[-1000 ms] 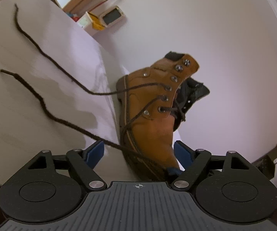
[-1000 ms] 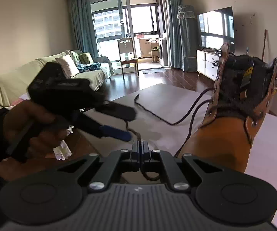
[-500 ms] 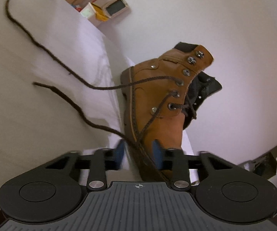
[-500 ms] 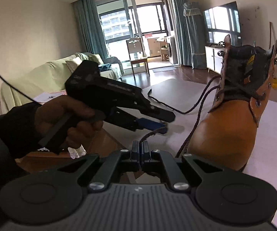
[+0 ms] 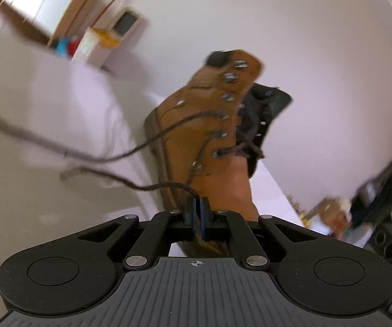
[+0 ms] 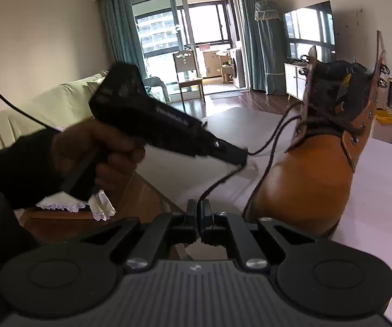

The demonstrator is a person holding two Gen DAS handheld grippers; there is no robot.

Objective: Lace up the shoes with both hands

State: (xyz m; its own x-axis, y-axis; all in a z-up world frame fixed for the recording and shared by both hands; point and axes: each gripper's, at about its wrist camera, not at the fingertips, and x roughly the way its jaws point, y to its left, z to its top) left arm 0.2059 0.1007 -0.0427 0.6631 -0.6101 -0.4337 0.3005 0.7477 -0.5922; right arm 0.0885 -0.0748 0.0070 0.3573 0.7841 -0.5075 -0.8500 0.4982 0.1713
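The left claw (image 5: 198, 207) has just been closing and now pinches the dark brown woven lace (image 5: 168, 186) between its blue pads. The tan leather lace-up boot (image 5: 212, 141) stands just beyond on the pale worktop (image 5: 45, 125). Over on the right, the right claw (image 6: 198, 209) is clamped tight on the same lace's other strand (image 6: 217, 182), near the boot's toe.

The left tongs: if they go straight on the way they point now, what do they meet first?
Most likely the tan boot: the left tongs, shut on a lace, point at its toe end. Depth is unclear.
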